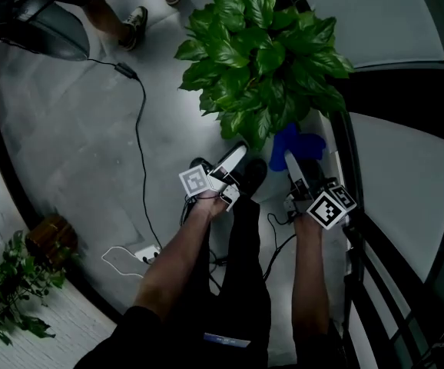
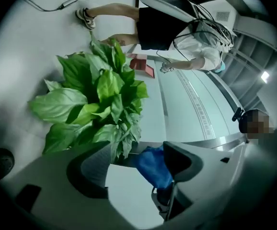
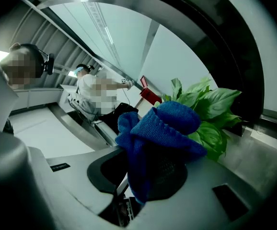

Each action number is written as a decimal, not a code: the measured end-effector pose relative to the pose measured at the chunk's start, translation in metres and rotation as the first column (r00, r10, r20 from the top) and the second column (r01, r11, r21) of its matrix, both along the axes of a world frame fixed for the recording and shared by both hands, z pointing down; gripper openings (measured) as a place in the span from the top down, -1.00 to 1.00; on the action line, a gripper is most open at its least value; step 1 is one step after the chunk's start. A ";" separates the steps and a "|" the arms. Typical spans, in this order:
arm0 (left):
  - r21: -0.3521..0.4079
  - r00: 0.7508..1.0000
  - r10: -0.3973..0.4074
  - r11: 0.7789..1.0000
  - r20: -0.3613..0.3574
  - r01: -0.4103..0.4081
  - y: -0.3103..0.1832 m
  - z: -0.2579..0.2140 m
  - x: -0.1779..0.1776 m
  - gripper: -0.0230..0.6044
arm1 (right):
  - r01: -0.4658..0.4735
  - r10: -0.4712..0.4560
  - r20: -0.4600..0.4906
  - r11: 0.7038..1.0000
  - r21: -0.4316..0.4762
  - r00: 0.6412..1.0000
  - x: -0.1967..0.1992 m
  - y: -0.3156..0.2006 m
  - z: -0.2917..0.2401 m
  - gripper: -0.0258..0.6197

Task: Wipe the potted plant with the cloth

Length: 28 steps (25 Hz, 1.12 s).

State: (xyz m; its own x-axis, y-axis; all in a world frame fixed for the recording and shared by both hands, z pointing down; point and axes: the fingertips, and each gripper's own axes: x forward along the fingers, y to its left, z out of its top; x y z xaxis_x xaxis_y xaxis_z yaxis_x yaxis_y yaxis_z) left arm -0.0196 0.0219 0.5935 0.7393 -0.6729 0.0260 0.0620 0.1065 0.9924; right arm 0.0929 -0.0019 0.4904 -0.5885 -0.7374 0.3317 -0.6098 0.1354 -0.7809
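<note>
At the left of the head view, the left claw [image 1: 236, 160] is spread with nothing between its jaws; it points roughly level at the potted plant [image 1: 256, 56], whose lowest leaves hang just past its tips. Seen from the left claw's own view, the plant [image 2: 100, 99] sits up and left of the jaw gap [image 2: 136, 152]. The plant stands upright on the floor [image 1: 76, 129], long axis vertical, leaves fanning outward, pot hidden beneath them. Further right, the blue cloth [image 1: 297, 141] lies just beside the lower right leaves, bunched and pinched in the right claw [image 1: 295, 164]; in that claw's view the cloth [image 3: 160, 128] stands up from the jaws [image 3: 153, 162], with leaves [image 3: 210, 109] close behind and to the right. I judge the right claw the nearer for wiping, reaching forward and up.
</note>
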 end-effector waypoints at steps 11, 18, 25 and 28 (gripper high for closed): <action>-0.009 0.999 -0.041 0.999 -0.031 0.041 -0.039 0.072 0.031 -0.36 | 0.096 -0.098 0.015 0.993 0.071 0.995 -0.020 -0.050 0.033 0.61; 0.118 0.978 -0.077 0.988 -0.195 0.101 -0.069 0.044 0.041 -0.25 | 0.139 -0.134 -0.072 0.988 0.060 0.988 -0.022 -0.071 0.068 0.61; 0.157 0.971 -0.070 0.982 -0.227 0.108 -0.069 0.027 0.037 0.06 | 0.169 -0.168 -0.085 0.986 0.002 0.982 -0.033 -0.072 0.108 0.61; 0.155 0.962 -0.097 0.978 -0.255 0.139 -0.070 0.023 0.032 0.04 | 0.181 -0.183 -0.068 0.983 -0.033 0.981 -0.040 -0.065 0.123 0.61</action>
